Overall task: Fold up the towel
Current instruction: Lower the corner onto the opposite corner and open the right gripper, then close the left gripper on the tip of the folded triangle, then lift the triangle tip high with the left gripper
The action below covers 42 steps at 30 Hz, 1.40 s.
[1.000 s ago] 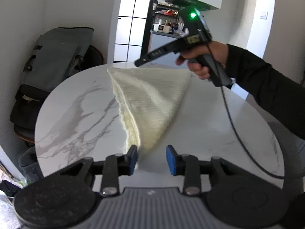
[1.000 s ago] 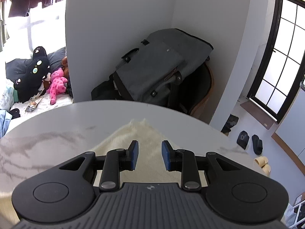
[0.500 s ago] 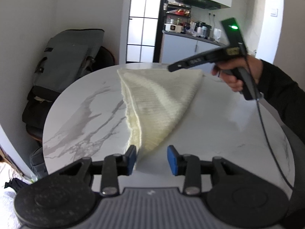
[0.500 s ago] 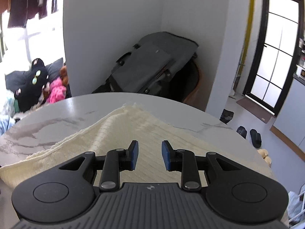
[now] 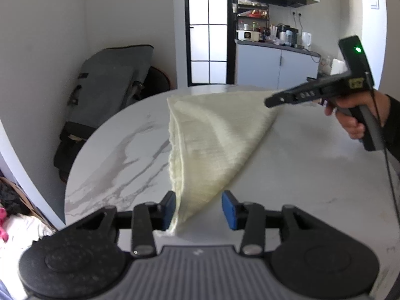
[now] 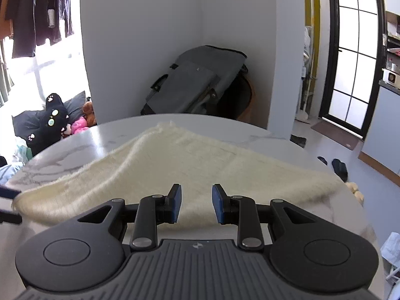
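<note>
Left gripper (image 5: 198,206): jaws parted, blue pads wide apart, held low and level, pointing forward. Right gripper (image 6: 196,203): jaws also parted, blue pads apart, nothing between them. From the left wrist view, the right hand (image 5: 355,115) wraps the pistol handle, index finger at the trigger, dark sleeve behind, tool tilted slightly downward.

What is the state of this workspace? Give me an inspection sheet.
Surface: round white marble table, grey veins.
Job's things: cream towel, folded, lying flat on the table.
Clutter: nothing seen on the table.
Grippers: left claw open, towel's near corner between its pads; right claw open over the towel, hand on its handle.
Cables: black cable hanging from the right claw's handle.
Surroundings: grey bag on a chair, kitchen counter, plush toys.
</note>
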### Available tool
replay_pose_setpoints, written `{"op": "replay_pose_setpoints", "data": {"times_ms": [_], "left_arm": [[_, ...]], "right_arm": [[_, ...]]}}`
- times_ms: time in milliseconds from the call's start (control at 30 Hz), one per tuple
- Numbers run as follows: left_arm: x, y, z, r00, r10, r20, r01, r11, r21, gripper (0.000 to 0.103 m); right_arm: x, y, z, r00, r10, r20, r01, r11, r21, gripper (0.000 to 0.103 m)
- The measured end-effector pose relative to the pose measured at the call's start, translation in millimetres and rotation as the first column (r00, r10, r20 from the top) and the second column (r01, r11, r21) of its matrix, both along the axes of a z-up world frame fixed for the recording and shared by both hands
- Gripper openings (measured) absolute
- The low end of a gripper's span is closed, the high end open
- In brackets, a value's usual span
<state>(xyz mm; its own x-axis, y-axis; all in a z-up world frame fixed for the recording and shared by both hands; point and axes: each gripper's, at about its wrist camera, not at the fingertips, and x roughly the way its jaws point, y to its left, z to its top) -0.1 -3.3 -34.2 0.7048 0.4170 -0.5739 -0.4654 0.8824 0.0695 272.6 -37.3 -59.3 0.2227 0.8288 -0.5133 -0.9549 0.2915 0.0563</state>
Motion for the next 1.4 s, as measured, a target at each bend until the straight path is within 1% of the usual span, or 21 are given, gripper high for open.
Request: {"op": "replay_pose_setpoints", "data": {"times_ms": [67, 133, 167, 233, 267, 367, 433, 467, 500, 533, 600, 733, 800, 833, 900, 1000, 1100, 1167, 1333, 1400], "left_arm": [[-0.3, -0.6, 0.4, 1.0, 0.017, -0.001, -0.017, 1.0, 0.015, 0.052], [-0.8, -0.1, 1.1, 0.999, 0.033, -0.006, -0.033, 0.999, 0.023, 0.052], [-1.9, 0.2, 1.8, 0.999, 0.046, -0.009, -0.046, 0.998, 0.03, 0.053], [-4.6, 0.4, 2.1, 0.998, 0.053, -0.018, -0.052, 0.998, 0.039, 0.057], [-5.6, 0.6, 1.7, 0.998, 0.056, -0.026, -0.055, 0.997, 0.046, 0.061], [-6.2, 0.7, -0.1, 0.997, 0.062, -0.046, -0.059, 0.997, 0.048, 0.061], [-4.6, 1.1, 0.2, 0.997, 0.054, -0.049, -0.052, 0.998, 0.039, 0.061], [-2.4, 0.6, -0.9, 0.998, 0.039, -0.058, -0.037, 0.999, 0.037, 0.061], [-0.3, 0.2, -2.0, 0.997, 0.024, -0.067, -0.022, 0.999, 0.034, 0.059], [1.9, -0.2, -3.1, 0.997, 0.009, -0.076, -0.006, 1.0, 0.03, 0.055], [4.8, 0.4, -3.7, 0.997, -0.017, -0.073, 0.018, 1.0, 0.012, 0.046], [8.6, 2.5, -4.9, 0.995, -0.066, -0.079, 0.066, 0.998, 0.002, 0.031], [9.2, 2.4, -4.5, 0.993, -0.081, -0.082, 0.08, 0.997, -0.011, 0.012], [11.2, 2.7, -3.7, 0.992, -0.085, -0.097, 0.085, 0.996, -0.006, 0.009], [15.6, 3.4, -1.9, 0.987, -0.095, -0.128, 0.096, 0.995, 0.006, 0.007], [18.1, 4.5, -1.8, 0.986, -0.098, -0.137, 0.099, 0.995, 0.003, 0.006], [18.4, 10.1, -1.9, 0.988, -0.076, -0.134, 0.077, 0.997, -0.001, 0.006], [17.6, 12.3, -1.7, 0.989, -0.062, -0.135, 0.063, 0.998, 0.0, 0.006], [12.3, 19.5, 2.5, 0.993, -0.02, -0.116, 0.02, 1.0, -0.001, 0.005], [9.3, 24.2, 9.7, 0.996, -0.006, -0.088, 0.006, 1.0, 0.0, 0.005]], "right_arm": [[0.5, -7.2, 0.2, 1.0, -0.002, -0.017, 0.002, 1.0, 0.006, 0.03], [-2.1, -12.3, -0.4, 1.0, 0.003, -0.014, -0.003, 1.0, 0.006, 0.031], [-3.9, -14.5, -0.9, 1.0, 0.007, -0.009, -0.007, 1.0, 0.005, 0.031], [-7.9, -19.4, -1.6, 1.0, 0.01, 0.011, -0.01, 1.0, -0.002, 0.031], [-9.9, -21.8, -1.9, 1.0, 0.011, 0.021, -0.011, 1.0, -0.006, 0.031], [-15.9, -29.1, -2.8, 0.999, 0.016, 0.051, -0.016, 1.0, -0.016, 0.031], [-16.9, -32.8, -3.2, 0.998, 0.013, 0.06, -0.012, 1.0, -0.016, 0.033], [-16.2, -34.2, -3.4, 0.998, 0.009, 0.061, -0.008, 1.0, -0.014, 0.04], [-15.6, -35.6, -3.5, 0.998, 0.004, 0.062, -0.004, 1.0, -0.011, 0.043], [-14.9, -36.9, -3.6, 0.998, 0.0, 0.064, 0.001, 1.0, -0.009, 0.044], [-13.5, -39.5, -4.0, 0.998, -0.009, 0.066, 0.009, 1.0, -0.005, 0.044], [-13.9, -40.7, -3.9, 0.997, -0.032, 0.075, 0.033, 0.999, -0.01, 0.044], [-14.8, -37.6, -2.7, 0.996, -0.03, 0.083, 0.03, 1.0, -0.006, 0.045], [-15.5, -35.5, -2.0, 0.996, -0.026, 0.087, 0.027, 1.0, -0.005, 0.045], [-16.8, -31.3, -0.7, 0.995, -0.019, 0.094, 0.019, 1.0, -0.002, 0.046], [-18.4, -25.9, 1.2, 0.995, -0.011, 0.103, 0.01, 1.0, 0.002, 0.047], [-20.4, -18.3, 4.3, 0.995, -0.003, 0.103, 0.002, 1.0, 0.012, 0.051], [-20.4, -14.0, 4.4, 0.995, 0.002, 0.097, -0.003, 1.0, 0.011, 0.052], [-20.1, -4.7, 1.7, 0.996, 0.003, 0.087, -0.002, 1.0, -0.01, 0.052], [-18.6, -1.3, 0.5, 0.997, -0.003, 0.079, 0.005, 1.0, -0.019, 0.052]]}}
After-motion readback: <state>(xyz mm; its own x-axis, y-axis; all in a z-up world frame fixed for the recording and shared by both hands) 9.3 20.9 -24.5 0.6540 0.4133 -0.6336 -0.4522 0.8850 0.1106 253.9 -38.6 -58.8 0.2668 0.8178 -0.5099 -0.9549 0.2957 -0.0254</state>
